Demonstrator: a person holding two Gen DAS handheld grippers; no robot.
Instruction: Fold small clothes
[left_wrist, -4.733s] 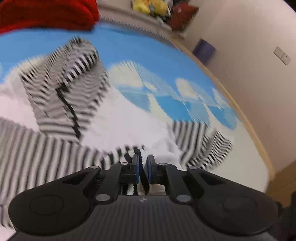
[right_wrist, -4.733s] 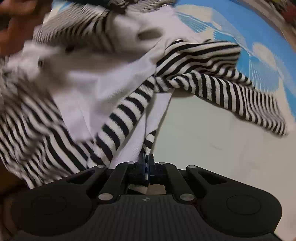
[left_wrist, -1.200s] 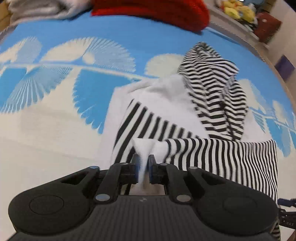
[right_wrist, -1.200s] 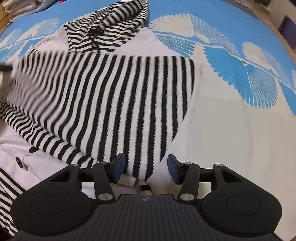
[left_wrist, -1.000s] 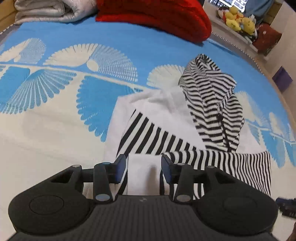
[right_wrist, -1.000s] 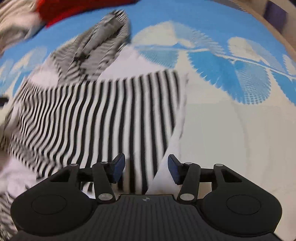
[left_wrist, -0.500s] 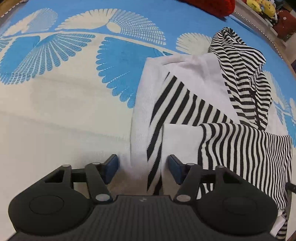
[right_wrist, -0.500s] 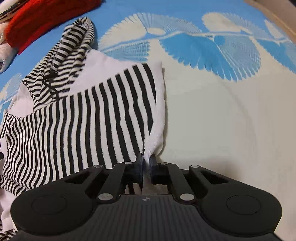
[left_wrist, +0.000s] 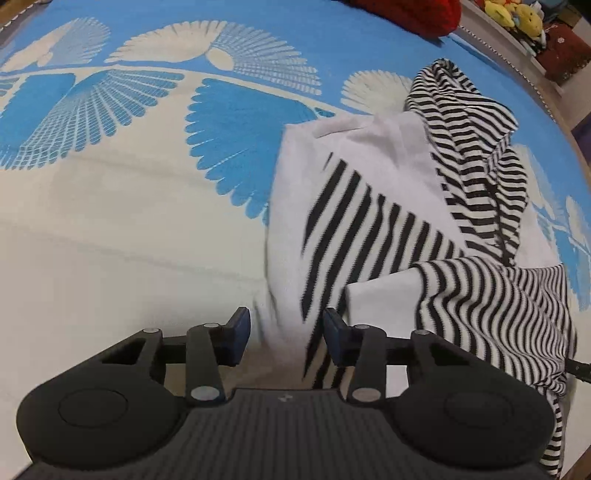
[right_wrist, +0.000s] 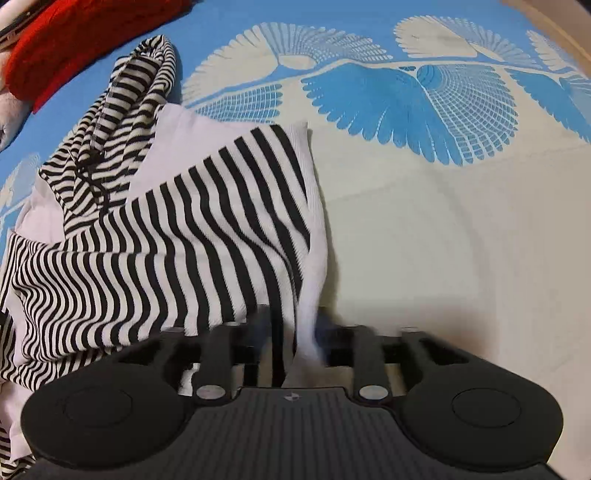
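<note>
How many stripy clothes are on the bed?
1: the striped hoodie lies crumpled on the blue and cream bedspread, right in front of both tools. Another could hide underneath.

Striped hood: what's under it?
The striped hood lies on the garment's white body, over the blue patterned bedspread. Whatever the hood covers beneath is hidden.

Left tongs (left_wrist: 286, 334) pointing steeply down, jaws closing, pads apart. Right tongs (right_wrist: 291, 336) pointing steeply down, jaws opening, fingers motion-blurred.
</note>
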